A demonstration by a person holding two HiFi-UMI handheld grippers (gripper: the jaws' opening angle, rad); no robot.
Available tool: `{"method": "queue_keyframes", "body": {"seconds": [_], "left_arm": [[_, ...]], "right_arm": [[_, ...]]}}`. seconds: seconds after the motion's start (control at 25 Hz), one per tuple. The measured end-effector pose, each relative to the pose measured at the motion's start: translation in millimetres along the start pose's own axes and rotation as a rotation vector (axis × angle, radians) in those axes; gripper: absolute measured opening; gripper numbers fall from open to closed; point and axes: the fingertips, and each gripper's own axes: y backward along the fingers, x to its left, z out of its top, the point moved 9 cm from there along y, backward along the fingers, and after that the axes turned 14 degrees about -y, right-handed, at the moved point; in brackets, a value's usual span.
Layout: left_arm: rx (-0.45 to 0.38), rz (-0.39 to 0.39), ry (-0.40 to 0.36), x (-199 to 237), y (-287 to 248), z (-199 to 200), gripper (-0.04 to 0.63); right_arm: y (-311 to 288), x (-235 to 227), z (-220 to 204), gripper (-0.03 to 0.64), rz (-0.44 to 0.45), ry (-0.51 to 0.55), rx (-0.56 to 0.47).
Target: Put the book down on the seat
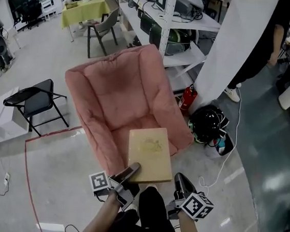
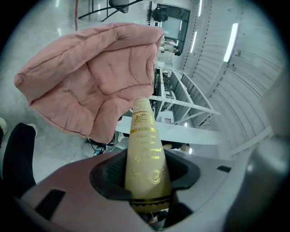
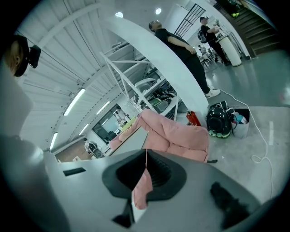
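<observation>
**Left gripper** [image 2: 146, 179]: the fingers are pressed onto both covers of the book [image 1: 150, 154], with its gold-lettered spine between them. In the head view they grip only the book's 7 o'clock corner. The book extends flat toward 12 o'clock, over the front lip of the seat [image 1: 129, 122] of the pink chair [image 1: 113, 78]. Whether it touches the cushion cannot be told.

**Right gripper** [image 3: 144, 179]: the fingers are drawn almost together on nothing, near the book's 5 o'clock corner.

**Probable hazards:**
- A one-corner grip lets the book's weight swing it within the fingers.
- If let go here, the book may overhang the soft lip, tip, and slide to the floor [image 1: 66, 182] toward 6 o'clock.
- Carrying it deeper toward 12 o'clock first would lessen this.
</observation>
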Motion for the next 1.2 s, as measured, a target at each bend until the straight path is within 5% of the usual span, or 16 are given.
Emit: {"method": "queue_keyframes", "body": {"seconds": [0.64, 1.2], "left_arm": [[-0.108, 0.104, -0.005, 66.3, -119.4, 54.0, 0.213], [-0.126, 0.139, 0.014, 173.7, -178.6, 115.9, 0.214]], "right_arm": [[-151.0, -66.1, 96.6, 0.014, 0.049, 0.017, 0.120], [-265.6, -129.0, 82.4, 0.014, 0.010, -0.009, 0.157]]}}
